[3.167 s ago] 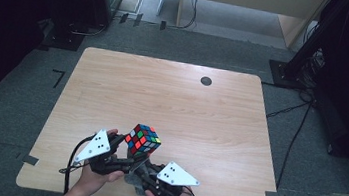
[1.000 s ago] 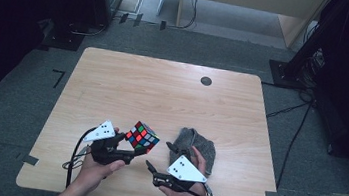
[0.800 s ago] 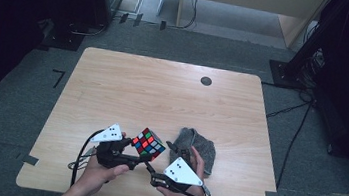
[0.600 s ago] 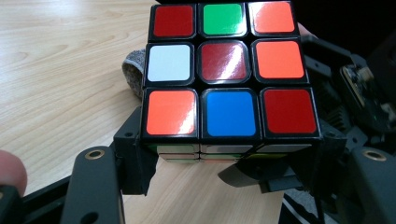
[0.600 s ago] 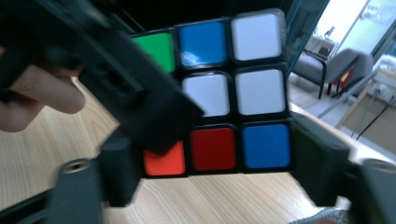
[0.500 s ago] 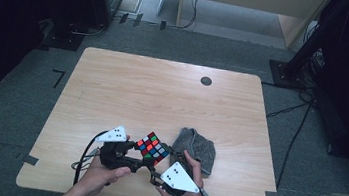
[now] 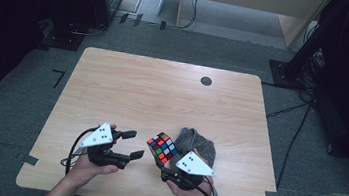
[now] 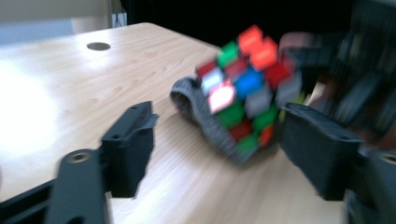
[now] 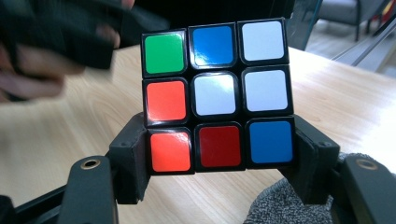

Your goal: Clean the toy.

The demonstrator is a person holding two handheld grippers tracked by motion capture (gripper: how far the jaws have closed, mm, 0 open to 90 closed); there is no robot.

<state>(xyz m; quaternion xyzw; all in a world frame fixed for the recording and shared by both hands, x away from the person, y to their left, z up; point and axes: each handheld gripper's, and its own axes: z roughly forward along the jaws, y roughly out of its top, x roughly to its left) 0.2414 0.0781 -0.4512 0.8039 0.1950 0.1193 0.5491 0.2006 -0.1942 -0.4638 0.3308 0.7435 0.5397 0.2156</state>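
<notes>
Since a second ago the puzzle cube (image 7: 163, 147) has passed from my left gripper (image 7: 129, 145) to my right gripper (image 7: 163, 163), and my left hand (image 7: 95, 161) has drawn back to the left, so the cube and the left gripper are now apart.

Nearest me in the high view, both hands sit at the table's (image 7: 138, 88) near edge. My right gripper is clamped on the cube: in the right gripper view its two black jaws press the cube's (image 9: 217, 95) lower left and lower right sides, and the face toward the camera shows green, blue, white on top, orange, white, white in the middle, orange, red, blue below. The cube is lifted off the wood and tilted in the high view.

My left gripper's jaws stand wide apart with nothing between them; in the left gripper view the cube (image 8: 247, 88) shows blurred beyond them.

Just behind the cube and my right hand (image 7: 190, 195) lies a crumpled grey cloth (image 7: 199, 144) on the table. Farther off, near the far edge, is a dark round hole (image 7: 206, 81) in the tabletop.
</notes>
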